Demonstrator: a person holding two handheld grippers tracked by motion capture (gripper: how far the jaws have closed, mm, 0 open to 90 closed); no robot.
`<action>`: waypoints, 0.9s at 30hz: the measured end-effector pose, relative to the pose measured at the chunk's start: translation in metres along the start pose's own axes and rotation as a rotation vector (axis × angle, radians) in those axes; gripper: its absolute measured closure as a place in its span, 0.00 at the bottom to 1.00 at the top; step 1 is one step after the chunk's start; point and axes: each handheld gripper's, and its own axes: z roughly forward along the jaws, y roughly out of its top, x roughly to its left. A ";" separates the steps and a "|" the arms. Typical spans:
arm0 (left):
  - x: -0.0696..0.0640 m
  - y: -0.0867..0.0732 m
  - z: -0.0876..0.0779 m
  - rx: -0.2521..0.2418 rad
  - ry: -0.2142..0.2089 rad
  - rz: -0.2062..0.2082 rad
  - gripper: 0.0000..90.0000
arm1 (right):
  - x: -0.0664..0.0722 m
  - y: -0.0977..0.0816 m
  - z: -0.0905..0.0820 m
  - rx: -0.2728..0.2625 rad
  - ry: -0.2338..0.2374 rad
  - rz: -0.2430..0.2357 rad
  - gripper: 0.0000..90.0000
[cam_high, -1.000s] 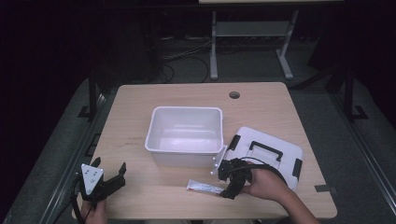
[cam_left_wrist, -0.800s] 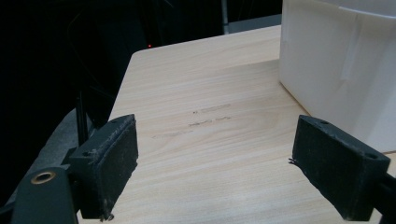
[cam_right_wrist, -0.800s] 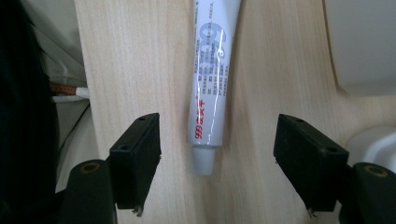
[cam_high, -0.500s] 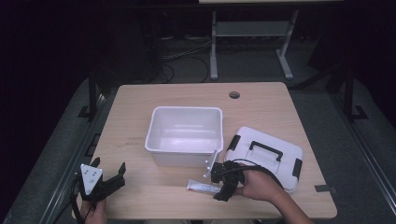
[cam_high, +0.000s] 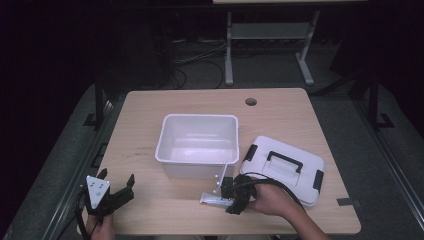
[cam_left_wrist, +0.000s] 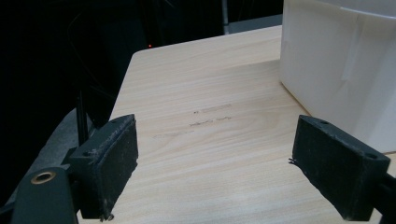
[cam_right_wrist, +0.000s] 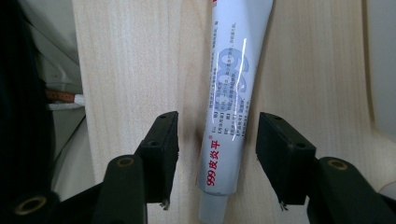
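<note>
A white tube (cam_right_wrist: 236, 84) with red print lies flat on the wooden table (cam_high: 150, 120), in front of the white bin (cam_high: 197, 169). My right gripper (cam_right_wrist: 218, 135) straddles the tube's capped end, one jaw on each side. Its jaws have just been closing, with the tube between them, but a gap of table still shows beside each pad. From above, the right gripper (cam_high: 231, 195) sits at the right end of the tube (cam_high: 214, 200). My left gripper (cam_high: 117, 178) rests open at the front left of the table, nothing between its pads (cam_left_wrist: 114, 158).
The open white bin (cam_left_wrist: 345, 60) stands mid-table. Its white lid (cam_high: 285, 170) with black handle and latches lies to its right, just behind my right hand. A cable hole (cam_high: 251, 101) sits near the far edge.
My right gripper has moved left and down onto the tube's end, and its jaws have narrowed around it. The left gripper has stayed put.
</note>
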 end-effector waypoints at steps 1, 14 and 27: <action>0.000 0.000 0.000 0.000 0.000 0.000 0.15 | 0.000 0.000 0.001 0.004 -0.002 -0.001 0.56; 0.001 0.000 -0.001 -0.003 0.003 -0.001 0.15 | 0.000 0.010 0.004 0.042 -0.020 -0.031 0.71; 0.001 0.000 -0.001 -0.003 0.000 -0.003 0.15 | -0.001 0.011 0.006 0.050 -0.020 -0.040 0.77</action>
